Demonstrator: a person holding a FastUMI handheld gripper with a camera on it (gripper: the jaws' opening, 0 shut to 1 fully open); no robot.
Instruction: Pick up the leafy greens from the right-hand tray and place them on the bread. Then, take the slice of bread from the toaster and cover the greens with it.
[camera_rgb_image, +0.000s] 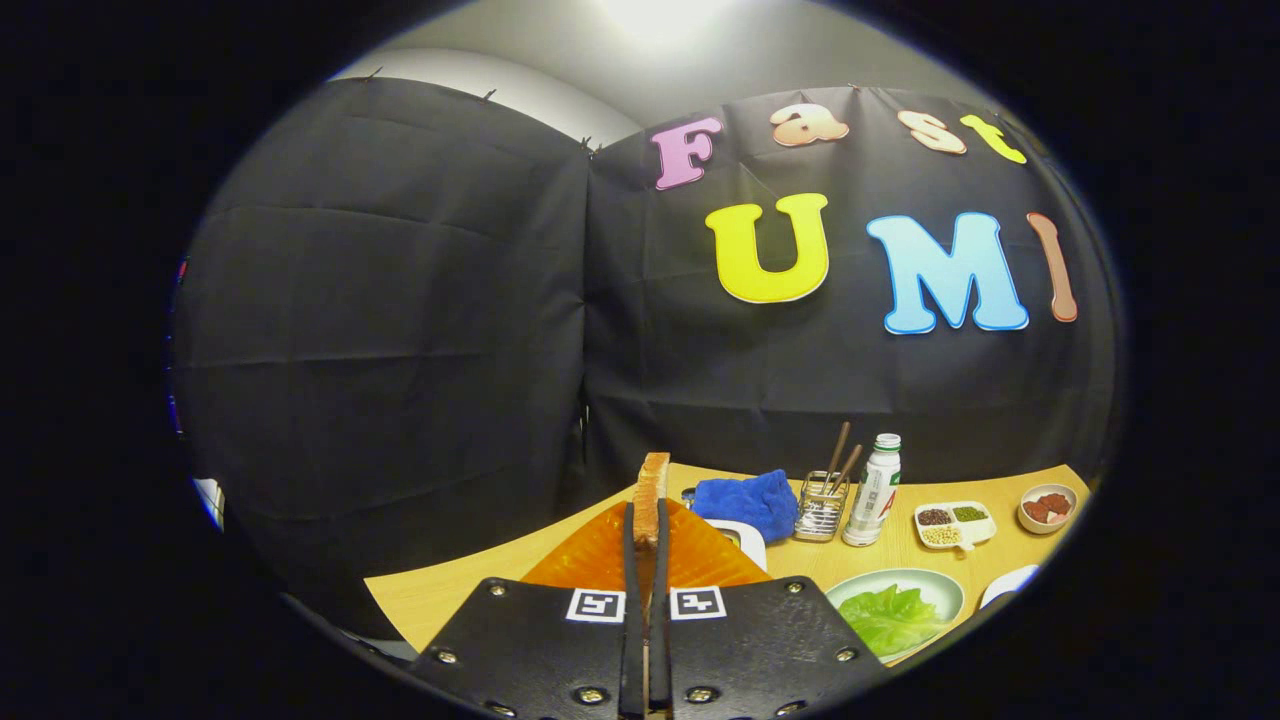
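One slice of bread (652, 497) stands on edge between the gripper's (646, 560) two fingers, which are drawn close together and pinch it from both sides, its upper end poking up beyond the fingertips. Directly behind and below the slice spreads an orange, ribbed surface (600, 555); what it is cannot be told from here. Ahead and to the right of the fingers, a pale green plate (940, 590) holds leafy greens (890, 618), lying flat in it. Whether another helping of greens already lies on a lower slice cannot be seen, since the gripper body covers what sits just below it; so the held bread fits the covering step, while the leaf on the plate leaves the greens step unsettled. Farther ahead on the wooden table (480, 580) are a blue cloth (748, 500), a wire holder with chopsticks (824, 505), a white bottle (874, 490), a divided dish of beans (953, 524) and a small bowl (1047, 506). All stand well beyond the fingers, so none seems to crowd the slice.
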